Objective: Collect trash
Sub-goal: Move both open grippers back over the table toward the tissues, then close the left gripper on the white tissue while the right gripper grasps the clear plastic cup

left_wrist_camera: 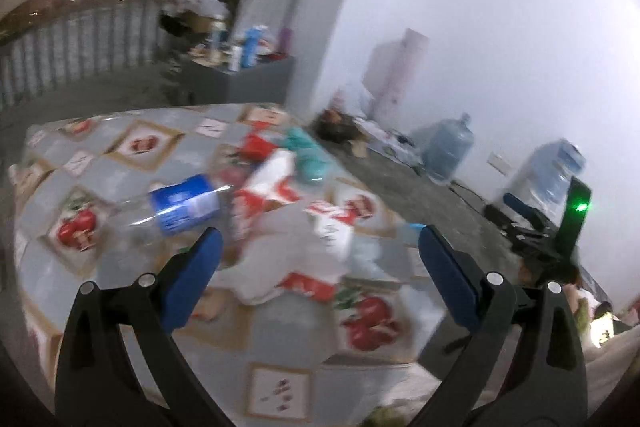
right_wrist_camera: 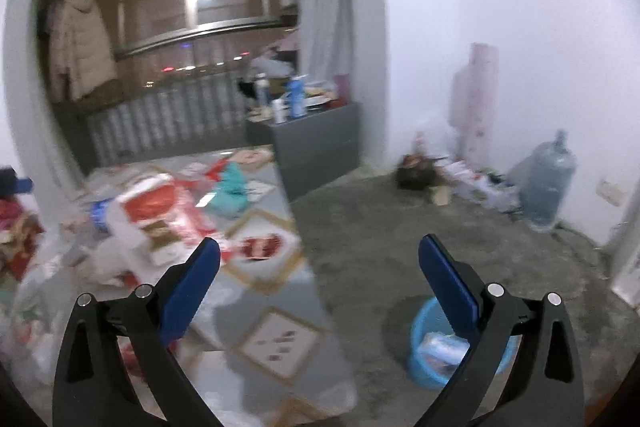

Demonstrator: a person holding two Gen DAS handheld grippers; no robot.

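Lay blurred on a counter (left_wrist_camera: pixel 120 163) under a fruit-print cloth: one clear bottle (left_wrist_camera: pixel 176 213) with a blue label, on its side; one teal wrapper (left_wrist_camera: pixel 310 157) beyond the bottle; red-and-white packets (left_wrist_camera: pixel 272 187) and crumpled white bags (left_wrist_camera: pixel 288 259) heaped beside the bottle, too smeared to count. Stood on the floor well to the right of the bottle: one blue bin (right_wrist_camera: pixel 434 355), something pale inside. Two water jugs (left_wrist_camera: pixel 448 155) against the far wall.

Left hand-held gripper (left_wrist_camera: pixel 320 247) spread wide, gripping nothing, just short of the heap, bottle by its left finger. Right hand-held gripper (right_wrist_camera: pixel 319 253) likewise spread and unladen, over the counter's edge, bin behind its right finger.
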